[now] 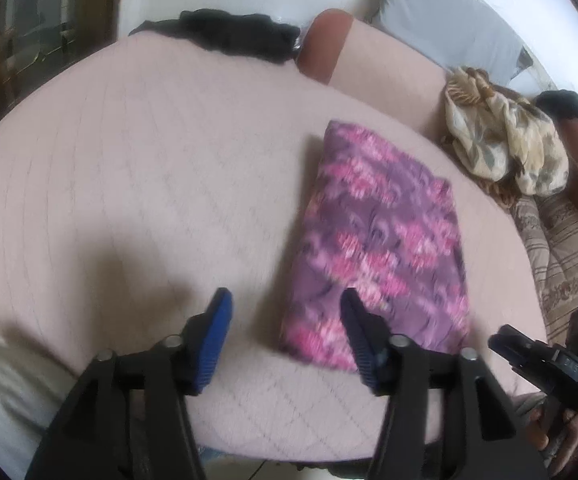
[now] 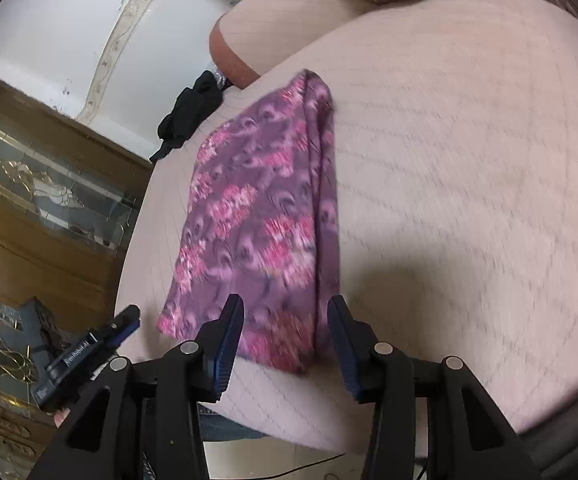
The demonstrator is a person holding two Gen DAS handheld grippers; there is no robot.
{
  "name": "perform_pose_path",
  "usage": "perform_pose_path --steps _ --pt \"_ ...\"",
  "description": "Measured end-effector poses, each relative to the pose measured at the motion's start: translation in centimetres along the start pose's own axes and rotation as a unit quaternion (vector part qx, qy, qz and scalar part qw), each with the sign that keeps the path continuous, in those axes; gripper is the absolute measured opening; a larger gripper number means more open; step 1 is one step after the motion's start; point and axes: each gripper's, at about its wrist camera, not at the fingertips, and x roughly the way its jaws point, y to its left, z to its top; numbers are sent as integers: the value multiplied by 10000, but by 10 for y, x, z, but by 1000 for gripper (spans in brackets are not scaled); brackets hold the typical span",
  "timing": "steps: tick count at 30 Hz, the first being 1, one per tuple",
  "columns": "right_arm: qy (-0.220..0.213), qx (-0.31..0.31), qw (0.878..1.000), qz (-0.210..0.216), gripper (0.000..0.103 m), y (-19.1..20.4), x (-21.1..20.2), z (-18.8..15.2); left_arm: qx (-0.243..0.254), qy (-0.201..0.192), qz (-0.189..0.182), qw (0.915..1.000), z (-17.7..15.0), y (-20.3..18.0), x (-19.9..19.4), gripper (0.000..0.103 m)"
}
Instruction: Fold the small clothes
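Note:
A purple cloth with pink flowers (image 1: 381, 244) lies folded into a rectangle on the pink quilted bed (image 1: 129, 184). My left gripper (image 1: 285, 304) is open and empty, just above the cloth's near left edge. In the right wrist view the same cloth (image 2: 257, 224) lies flat, and my right gripper (image 2: 285, 312) is open and empty over its near right corner. The right gripper also shows in the left wrist view (image 1: 501, 342) at the far right, and the left gripper in the right wrist view (image 2: 129, 318) at the left.
A black garment (image 1: 237, 36) lies at the bed's far edge. A cream floral cloth (image 1: 505, 144) is heaped at the right by a striped blanket (image 1: 561, 240). A grey pillow (image 1: 449, 20) rests against the wall. A wooden cabinet with glass (image 2: 49, 208) stands left of the bed.

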Motion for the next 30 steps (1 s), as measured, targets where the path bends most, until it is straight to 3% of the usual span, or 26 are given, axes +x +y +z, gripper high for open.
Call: perform_pose_path --steps 5,10,14,15,16,17,19,22,25,27,29,30 --pt "141 28 9998 108 48 0 19 46 261 132 -97 9995 41 -13 18 67" --pt "273 6 9996 -22 47 -4 53 92 193 489 -184 9985 77 -21 75 68" --pt "322 -46 9995 -56 44 -8 85 101 -192 754 -518 9956 74 -10 117 66" --pt "374 -77 9993 -31 38 -11 94 98 -373 905 -627 9932 68 -4 128 47" --pt "403 -100 9991 -70 10 -13 99 96 -448 1027 -812 9904 64 -2 134 35" --pt "427 -120 9989 -133 7 -14 104 94 -474 1086 -943 9885 63 -1 135 22" --pt "315 -82 9995 -10 6 -12 96 96 -365 946 -998 9898 64 -6 126 16" --pt "102 -298 9995 -73 6 -3 83 102 -227 954 -845 9916 62 -13 128 17" --pt "573 -52 9981 -231 7 -23 113 94 -7 950 -588 9937 60 -18 129 26" --pt "447 22 9989 -132 10 -21 107 96 111 857 -493 9950 59 -21 119 40" --pt "341 -77 9993 -108 20 -16 97 99 172 760 -436 9960 62 -20 110 49" --pt "260 -97 9996 -86 38 -14 92 100 186 721 -393 9964 64 -21 105 53"
